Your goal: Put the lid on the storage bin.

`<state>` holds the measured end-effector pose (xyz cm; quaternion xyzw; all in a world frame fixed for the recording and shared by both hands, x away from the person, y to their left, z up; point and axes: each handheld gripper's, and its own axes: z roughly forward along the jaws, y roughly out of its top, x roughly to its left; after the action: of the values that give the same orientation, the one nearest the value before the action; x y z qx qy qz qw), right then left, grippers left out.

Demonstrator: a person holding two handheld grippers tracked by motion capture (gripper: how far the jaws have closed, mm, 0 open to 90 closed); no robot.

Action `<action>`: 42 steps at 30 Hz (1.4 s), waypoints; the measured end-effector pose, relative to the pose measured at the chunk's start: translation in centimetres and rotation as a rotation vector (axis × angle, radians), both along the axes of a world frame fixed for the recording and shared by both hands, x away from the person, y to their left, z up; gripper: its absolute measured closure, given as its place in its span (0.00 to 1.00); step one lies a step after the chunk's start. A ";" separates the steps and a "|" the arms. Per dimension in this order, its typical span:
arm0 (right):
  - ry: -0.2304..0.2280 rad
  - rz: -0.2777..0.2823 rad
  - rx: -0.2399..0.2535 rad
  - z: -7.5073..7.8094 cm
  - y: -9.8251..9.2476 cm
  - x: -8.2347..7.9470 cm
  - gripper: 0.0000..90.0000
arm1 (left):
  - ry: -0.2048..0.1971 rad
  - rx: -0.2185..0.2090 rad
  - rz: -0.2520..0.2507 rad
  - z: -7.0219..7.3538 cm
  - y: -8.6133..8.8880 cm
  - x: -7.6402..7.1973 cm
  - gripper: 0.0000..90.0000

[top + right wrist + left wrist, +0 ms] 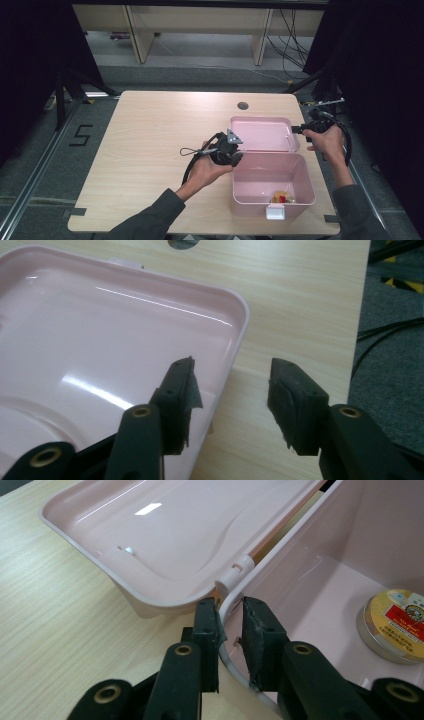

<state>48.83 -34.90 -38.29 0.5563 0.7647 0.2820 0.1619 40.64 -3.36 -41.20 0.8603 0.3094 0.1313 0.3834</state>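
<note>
A pink plastic box (299,172) stands open at the table's front right, its lid (262,134) laid back flat behind it. A round gold tin with a red label (395,625) lies on the box floor, small in the high view (282,197). My left gripper (235,157) is at the box's left rear corner by the hinge; its jaws (231,630) are shut on the box's rim (226,607). My right gripper (295,129) stands open astride the lid's right edge (235,340), one jaw over the lid, the other over the table (232,390).
A white latch (275,212) hangs on the box's front wall near the table's front edge. A round cable hole (243,105) sits behind the lid. Bare wood spreads over the table's left half (145,145). Cables lie on the floor at right (390,330).
</note>
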 end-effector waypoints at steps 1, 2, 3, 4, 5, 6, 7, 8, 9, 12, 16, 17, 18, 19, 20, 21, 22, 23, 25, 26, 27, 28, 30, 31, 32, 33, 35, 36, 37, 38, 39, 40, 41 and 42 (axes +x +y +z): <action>-0.019 -0.008 -0.004 -0.3 0.1 0.3 0.62 | 0.000 0.000 0.000 0.0 0.0 0.0 0.85; -0.019 -0.008 -0.004 -0.3 0.1 0.3 0.62 | 0.001 -0.001 0.003 0.0 0.0 0.0 0.85; 0.007 -0.020 -0.010 -0.4 0.3 0.7 0.65 | 0.000 0.001 0.001 0.0 0.0 0.0 0.85; 0.024 -0.035 0.011 -0.4 0.5 0.7 0.66 | -0.001 0.002 0.001 0.0 0.0 0.0 0.85; 0.024 -0.035 0.011 -0.4 0.5 0.7 0.66 | -0.001 0.002 0.001 0.0 0.0 0.0 0.85; 0.017 -0.013 -0.005 -0.5 0.5 1.0 0.66 | -0.001 0.002 0.000 0.0 0.0 0.0 0.85; 0.017 -0.013 -0.005 -0.5 0.5 1.0 0.66 | 0.000 0.001 0.001 0.0 0.0 0.0 0.85; 0.034 -0.051 -0.012 -0.5 0.8 1.1 0.67 | -0.001 0.001 0.001 0.0 0.0 0.0 0.85; 0.018 -0.021 -0.029 -0.6 0.5 1.3 0.68 | -0.001 0.001 0.001 0.0 0.0 0.0 0.85; 0.062 -0.024 -0.005 -0.6 0.7 1.3 0.69 | 0.000 -0.001 0.001 0.0 0.0 0.0 0.85; 0.055 -0.011 -0.026 -0.9 0.7 1.7 0.70 | -0.004 0.003 0.000 0.0 0.0 0.0 0.85; 0.086 -0.024 -0.022 -0.7 0.9 1.6 0.71 | -0.003 0.003 0.000 0.0 0.0 0.0 0.85; 0.106 -0.045 -0.010 -0.8 1.2 1.7 0.73 | -0.004 0.003 0.001 0.0 0.0 0.0 0.85; 0.106 -0.045 -0.010 -0.8 1.2 1.7 0.73 | -0.004 0.003 0.001 0.0 0.0 0.0 0.85; 0.092 -0.025 -0.034 -0.9 1.0 1.8 0.74 | -0.007 0.007 0.004 0.0 0.0 -0.1 0.85; 0.101 -0.025 -0.034 -1.0 1.1 1.9 0.74 | -0.007 0.004 -0.001 0.0 0.0 -0.1 0.85; 0.102 -0.022 -0.051 -1.1 1.2 2.1 0.75 | -0.007 0.005 0.001 0.0 0.0 -0.1 0.85; 0.102 -0.022 -0.051 -1.1 1.2 2.1 0.75 | -0.007 0.005 0.001 0.0 0.0 -0.1 0.85; 0.112 -0.034 -0.046 -1.1 1.4 2.2 0.75 | -0.009 0.006 0.002 0.0 0.0 -0.1 0.85; 0.136 -0.054 -0.040 -1.2 1.7 2.3 0.76 | -0.012 0.007 -0.003 0.0 0.0 0.0 0.85; 0.136 -0.054 -0.040 -1.2 1.7 2.3 0.76 | -0.012 0.007 -0.003 0.0 0.0 0.0 0.85; 0.126 -0.037 -0.063 -1.2 1.7 2.5 0.77 | -0.010 0.005 0.000 0.0 0.0 -0.1 0.85; 0.134 -0.053 -0.071 -1.2 1.9 2.6 0.77 | -0.012 0.006 0.000 0.0 0.0 -0.1 0.85; 0.131 -0.047 -0.071 -1.3 1.9 2.6 0.77 | -0.015 0.006 -0.005 0.0 0.0 -0.1 0.85; 0.135 -0.049 -0.074 -1.2 1.9 2.7 0.78 | -0.016 0.007 -0.004 0.0 0.0 -0.1 0.85; 0.135 -0.049 -0.074 -1.2 1.9 2.7 0.78 | -0.016 0.007 -0.004 0.0 0.0 -0.1 0.85; 0.140 -0.055 -0.089 -1.2 2.0 2.9 0.79 | -0.017 0.007 -0.004 0.0 0.0 -0.1 0.85; 0.150 -0.067 -0.073 -1.3 2.2 2.9 0.79 | -0.019 0.008 -0.005 0.0 0.0 -0.1 0.85; 0.150 -0.067 -0.073 -1.3 2.2 2.9 0.79 | -0.019 0.007 -0.007 0.0 0.0 -0.1 0.85; 0.148 -0.055 -0.093 -1.3 2.1 3.1 0.80 | -0.020 0.007 -0.008 0.0 0.0 -0.1 0.85; 0.148 -0.055 -0.093 -1.3 2.1 3.1 0.80 | -0.019 0.005 -0.008 0.0 0.0 -0.1 0.85; 0.146 -0.052 -0.094 -1.4 2.1 3.2 0.80 | -0.021 0.006 -0.008 0.0 0.0 -0.1 0.85; 0.146 -0.052 -0.094 -1.4 2.1 3.2 0.80 | -0.021 0.006 -0.008 0.0 0.0 -0.1 0.85; 0.157 -0.066 -0.088 -1.4 2.3 3.2 0.81 | -0.023 0.010 -0.011 0.0 0.0 -0.1 0.85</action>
<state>52.02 -32.64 -39.70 0.5937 0.7681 0.1983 0.1351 40.50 -3.36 -41.22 0.8622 0.2997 0.1407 0.3834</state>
